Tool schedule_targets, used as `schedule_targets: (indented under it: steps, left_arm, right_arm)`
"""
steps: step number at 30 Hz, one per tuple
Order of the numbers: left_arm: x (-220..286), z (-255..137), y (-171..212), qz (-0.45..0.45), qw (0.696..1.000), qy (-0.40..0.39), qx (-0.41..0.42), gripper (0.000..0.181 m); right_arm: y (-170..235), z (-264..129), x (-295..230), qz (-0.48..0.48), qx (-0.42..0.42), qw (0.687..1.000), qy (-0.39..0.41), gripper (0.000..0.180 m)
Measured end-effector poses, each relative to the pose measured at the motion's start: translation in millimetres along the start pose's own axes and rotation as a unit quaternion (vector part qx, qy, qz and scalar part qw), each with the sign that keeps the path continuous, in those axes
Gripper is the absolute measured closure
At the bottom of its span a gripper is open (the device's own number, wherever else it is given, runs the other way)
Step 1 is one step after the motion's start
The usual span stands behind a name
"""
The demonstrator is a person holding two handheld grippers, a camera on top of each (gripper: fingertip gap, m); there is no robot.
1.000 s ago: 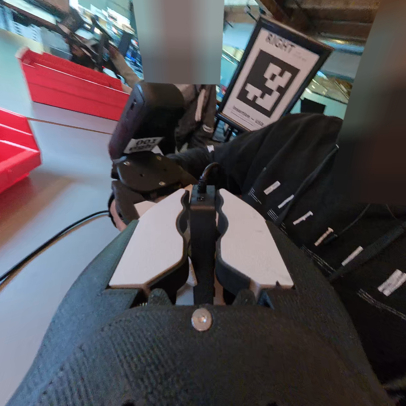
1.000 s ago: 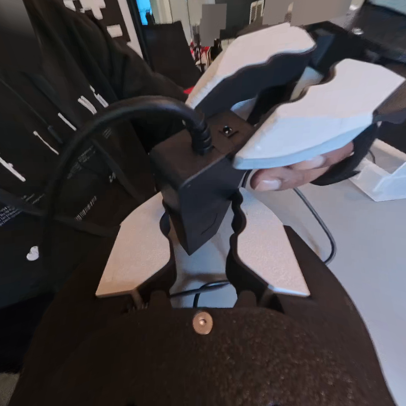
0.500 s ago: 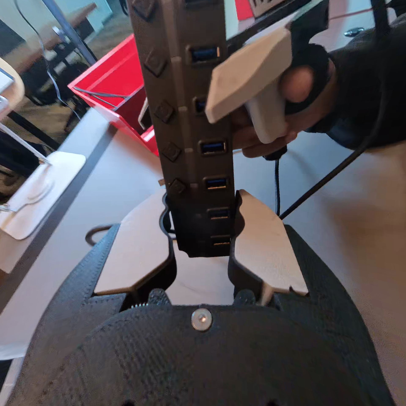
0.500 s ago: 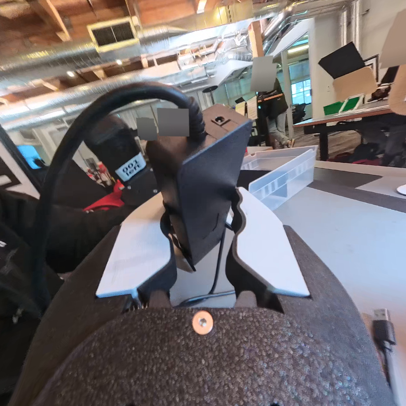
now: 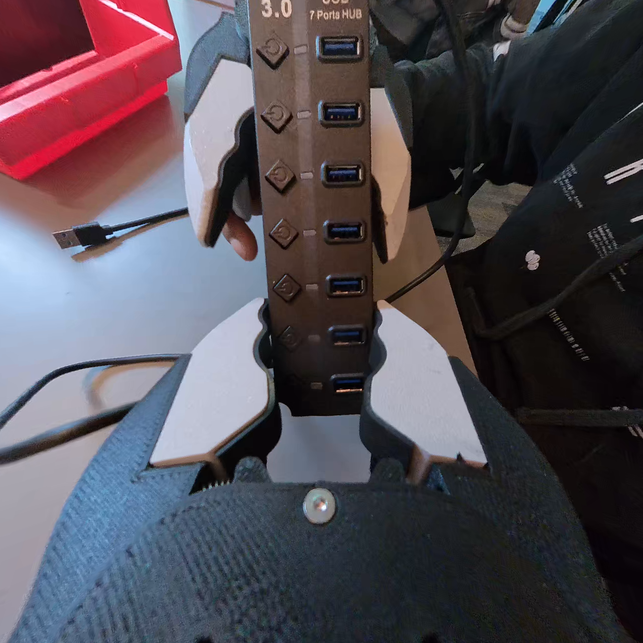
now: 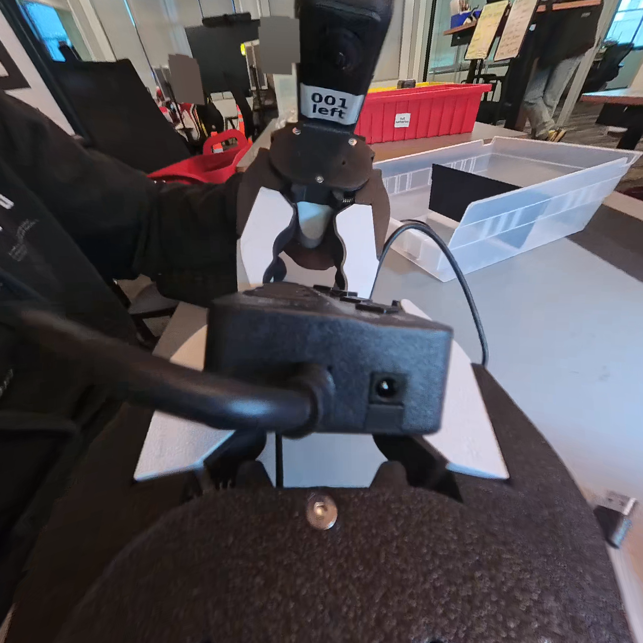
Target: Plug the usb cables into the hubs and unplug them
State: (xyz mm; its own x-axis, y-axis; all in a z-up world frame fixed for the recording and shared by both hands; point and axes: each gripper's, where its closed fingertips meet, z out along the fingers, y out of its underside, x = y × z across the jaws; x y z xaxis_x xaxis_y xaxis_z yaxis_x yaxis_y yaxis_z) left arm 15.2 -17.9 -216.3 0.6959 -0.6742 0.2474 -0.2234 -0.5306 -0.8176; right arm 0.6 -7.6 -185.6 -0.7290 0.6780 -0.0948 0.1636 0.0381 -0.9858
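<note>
two grippers now pinch one hub, centre frame: left gripper on its near end, right gripper further up; half a second ago we saw it askew. we judge it steadied; the usb plug lies loose at left.

Open-plan workshop or lab space, pale worktable in the foreground, clear plastic bin on it to the right, red storage tote farther back, board on a stand at far right, large windows behind, people standing among desks
</note>
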Motion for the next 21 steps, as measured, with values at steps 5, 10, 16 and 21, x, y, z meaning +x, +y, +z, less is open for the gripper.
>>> schedule_targets:
  steps: [5, 10, 16, 21]
  left_arm:
    - [-1.6, 9.2, 6.0, -0.010, 1.000, -0.005, -0.012, 0.126]
    - [0.3, 13.0, 5.8, -0.002, 1.000, -0.009, -0.016, 0.126]
    - [1.1, 8.5, -7.3, 0.021, 0.999, -0.024, 0.026, 0.126]
    - [-15.0, -46.9, -36.2, 0.011, 0.991, -0.070, 0.115, 0.125]
  right_arm:
    - [-8.7, 7.5, 0.6, 0.033, 0.040, 0.999, 0.005, 0.098]
    - [-11.5, 7.0, -4.2, 0.039, 0.059, 0.997, 0.000, 0.110]
    - [-19.1, 0.5, -8.6, 0.009, 0.070, 0.997, -0.018, 0.115]
    - [-28.5, -18.8, -0.6, -0.052, 0.054, 0.997, 0.019, 0.115]
